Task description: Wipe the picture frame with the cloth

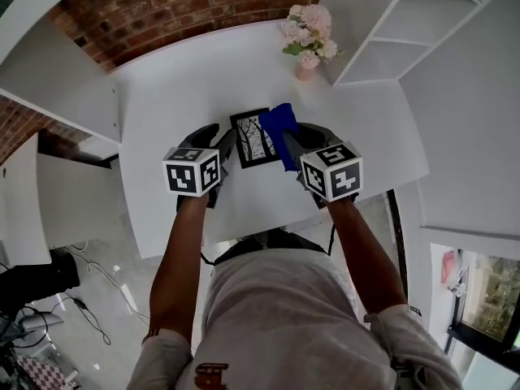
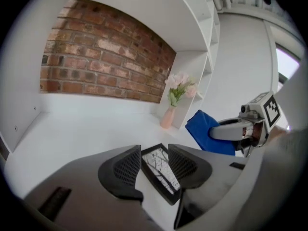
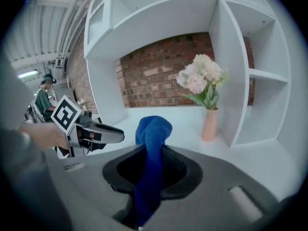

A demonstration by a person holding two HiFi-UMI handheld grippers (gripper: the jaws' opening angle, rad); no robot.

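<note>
A small black picture frame with a tree print lies near the middle of the white table. My left gripper is at the frame's left edge. In the left gripper view the frame sits in the narrow gap between the jaws, which are closed in on it. My right gripper is shut on a blue cloth. The cloth hangs over the frame's right edge. In the right gripper view the cloth stands up from between the jaws.
A pink vase of pale flowers stands at the back of the table. To its right is a white shelf unit, and a brick wall runs behind. A person is far off to the left.
</note>
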